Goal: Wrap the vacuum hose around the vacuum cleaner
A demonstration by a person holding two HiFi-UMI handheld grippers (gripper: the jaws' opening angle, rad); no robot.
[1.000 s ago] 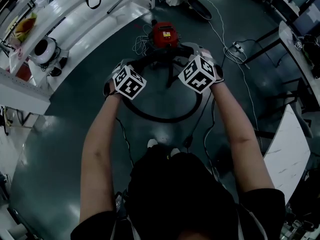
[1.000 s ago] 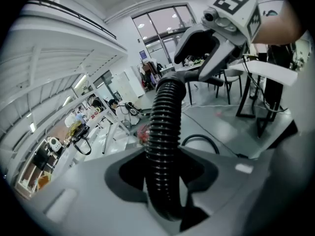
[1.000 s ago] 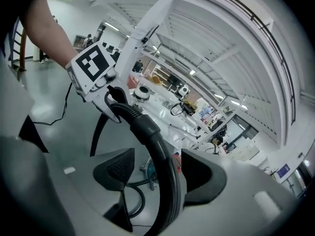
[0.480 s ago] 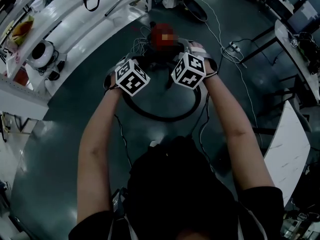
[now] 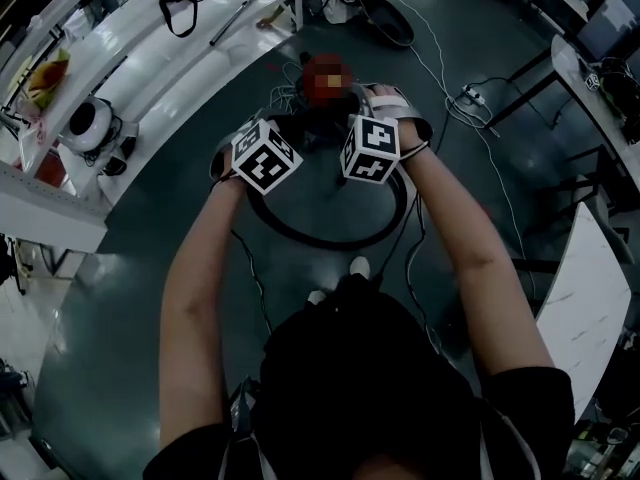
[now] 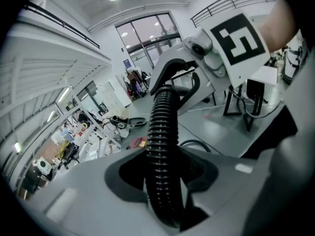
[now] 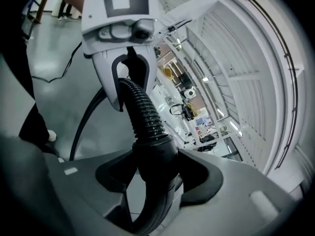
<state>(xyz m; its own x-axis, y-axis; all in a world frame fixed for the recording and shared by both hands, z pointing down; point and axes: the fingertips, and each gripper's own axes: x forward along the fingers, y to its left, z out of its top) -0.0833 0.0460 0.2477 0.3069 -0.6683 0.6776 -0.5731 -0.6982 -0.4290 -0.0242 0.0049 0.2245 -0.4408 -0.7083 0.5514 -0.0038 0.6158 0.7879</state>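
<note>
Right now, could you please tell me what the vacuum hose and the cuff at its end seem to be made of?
The hose: probably flexible plastic, black, slightly glossy; close ribs catch highlights. The end cuff: likely harder moulded plastic or rubber, black, smooth satin, no ribs.

No readable text, label or number anywhere.

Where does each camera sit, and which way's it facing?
Left gripper view: rides the left gripper, looking along jaws clamped on the vacuum hose; faces the right gripper.
Right gripper view: rides the right gripper; its jaws, just closing, grip the hose's smooth cuff; faces the left gripper.
Head view: on the head, steeply down at the floor; both forearms show.
Shared: the hose, in all three.
</note>
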